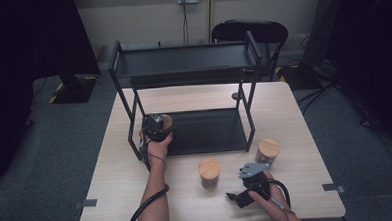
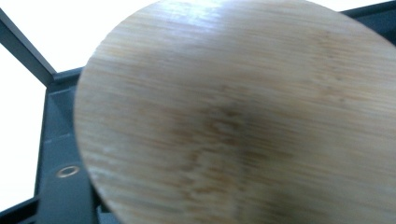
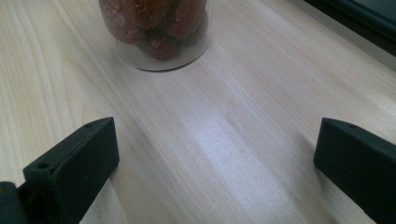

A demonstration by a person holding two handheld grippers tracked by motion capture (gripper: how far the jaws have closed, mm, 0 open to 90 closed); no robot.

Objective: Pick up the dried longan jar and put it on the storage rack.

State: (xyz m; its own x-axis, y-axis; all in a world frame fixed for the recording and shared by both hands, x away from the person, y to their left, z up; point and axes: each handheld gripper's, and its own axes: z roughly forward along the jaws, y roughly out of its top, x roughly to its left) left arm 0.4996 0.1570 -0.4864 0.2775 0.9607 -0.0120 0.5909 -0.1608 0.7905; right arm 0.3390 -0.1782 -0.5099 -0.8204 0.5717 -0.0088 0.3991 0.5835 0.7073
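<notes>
We have the left gripper at the bamboo-lidded jar on the lower shelf of the black rack; whether its jaws grip or are free we cannot tell, so we should back out straight. The right gripper waits wide and empty on the bench, facing the middle jar.

Black left gripper, right gripper with grey plate, trailing cables, blocky fingers (seemingly screw-holed)

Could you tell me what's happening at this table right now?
A person is moving lidded jars onto a black rack. The left gripper is at a jar on the rack's lower shelf. The right gripper rests open on the table, facing the middle jar. Another jar waits to the right.
</notes>
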